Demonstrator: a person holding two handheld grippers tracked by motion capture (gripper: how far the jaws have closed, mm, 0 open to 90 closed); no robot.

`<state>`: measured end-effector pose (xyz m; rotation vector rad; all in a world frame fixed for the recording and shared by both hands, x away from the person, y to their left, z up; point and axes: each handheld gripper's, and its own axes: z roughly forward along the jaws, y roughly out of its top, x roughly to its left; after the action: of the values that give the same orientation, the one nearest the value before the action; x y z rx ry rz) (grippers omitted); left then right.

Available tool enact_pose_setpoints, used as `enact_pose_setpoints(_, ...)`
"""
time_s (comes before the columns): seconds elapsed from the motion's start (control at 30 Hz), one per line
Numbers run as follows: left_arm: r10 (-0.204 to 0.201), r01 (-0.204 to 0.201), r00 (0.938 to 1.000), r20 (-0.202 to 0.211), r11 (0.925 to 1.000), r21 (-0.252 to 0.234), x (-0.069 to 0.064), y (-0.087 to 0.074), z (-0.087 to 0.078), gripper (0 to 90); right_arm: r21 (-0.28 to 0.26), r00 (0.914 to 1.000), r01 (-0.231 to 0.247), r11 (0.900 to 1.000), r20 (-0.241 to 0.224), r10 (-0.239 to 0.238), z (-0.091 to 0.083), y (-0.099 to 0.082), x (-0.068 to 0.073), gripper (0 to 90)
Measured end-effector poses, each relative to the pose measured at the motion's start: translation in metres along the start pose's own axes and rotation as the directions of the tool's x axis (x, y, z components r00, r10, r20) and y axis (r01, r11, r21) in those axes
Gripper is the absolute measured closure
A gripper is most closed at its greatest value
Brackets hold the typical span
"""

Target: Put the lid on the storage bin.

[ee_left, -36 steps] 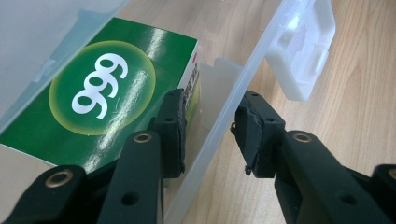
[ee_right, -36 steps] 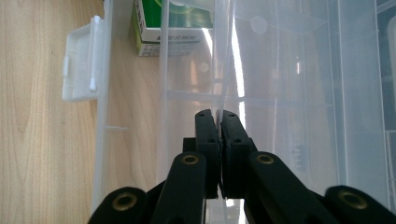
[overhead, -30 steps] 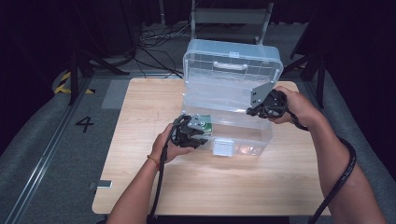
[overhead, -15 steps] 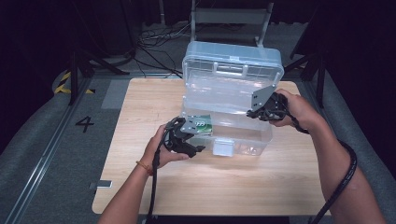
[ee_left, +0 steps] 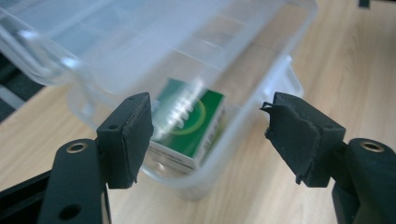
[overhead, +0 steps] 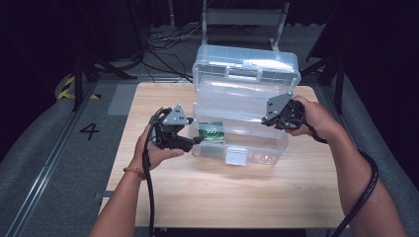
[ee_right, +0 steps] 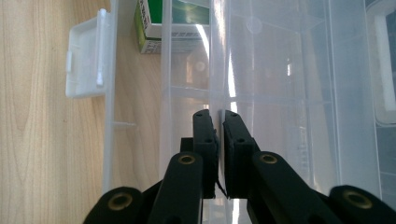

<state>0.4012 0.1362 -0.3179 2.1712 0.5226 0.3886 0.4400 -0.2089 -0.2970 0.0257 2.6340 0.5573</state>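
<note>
Carton [overhead: 211, 132] inside box [overhead: 257, 148] on table [overhead: 207, 192]

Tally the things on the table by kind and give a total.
Clear plastic storage box, lid open: 1
Green and white carton inside the box: 1
Tongs: 2, left and right
Total: 4

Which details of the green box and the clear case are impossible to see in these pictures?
- Green box: its print is blurred in the left gripper view and too small in the high view.
- Green box: cut off by the top edge of the right gripper view.
- Clear case: whether the right gripper, shut, pinches its inner tray or wall is unclear; the clear layers overlap.
</note>
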Motion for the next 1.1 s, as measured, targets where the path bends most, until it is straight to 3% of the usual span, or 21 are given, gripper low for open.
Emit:
enact_pose_setpoints(0.07,-0.014,0.014,0.9997,-0.022,0.9999,-0.010,0.008,0.007,0.001,34.6,-0.006,1.0000,0.002,1.0000,0.000,-0.002,0.000,-0.001,0.000,86.3)
enact_pose_setpoints(0.3,-0.063,0.061,0.9974,-0.035,0.9972,-0.042,0.026,0.025,0.012,41.8,0.000,1.0000,-0.004,1.0000,0.007,0.004,0.000,-0.001,0.001,85.9)
enact_pose_setpoints(0.33,-0.071,0.070,0.9972,-0.022,0.9965,-0.045,0.029,0.027,0.014,43.2,0.001,0.9999,-0.006,1.0000,0.009,0.006,0.000,-0.001,0.002,85.9)
enact_pose_setpoints(0.5,-0.075,0.074,0.9965,-0.037,0.9969,-0.026,0.036,0.034,0.023,46.1,-0.009,0.9999,-0.003,1.0000,0.016,0.003,0.000,-0.002,0.003,85.8)
enact_pose_setpoints(0.77,-0.110,0.108,0.9929,-0.044,0.9928,-0.052,0.046,0.044,0.023,50.5,-0.019,0.9992,-0.011,0.9998,0.038,0.012,0.000,-0.005,0.007,85.3)
enact_pose_setpoints(0.83,-0.109,0.107,0.9936,-0.030,0.9925,-0.059,0.049,0.046,0.023,54.4,-0.020,0.9993,-0.008,0.9998,0.035,0.009,0.000,-0.005,0.008,85.3)
enact_pose_setpoints(1.1,-0.128,0.124,0.9902,-0.056,0.9898,-0.070,0.057,0.057,0.022,59.5,-0.028,0.9979,-0.020,0.9994,0.061,0.022,0.000,-0.006,0.013,84.5)
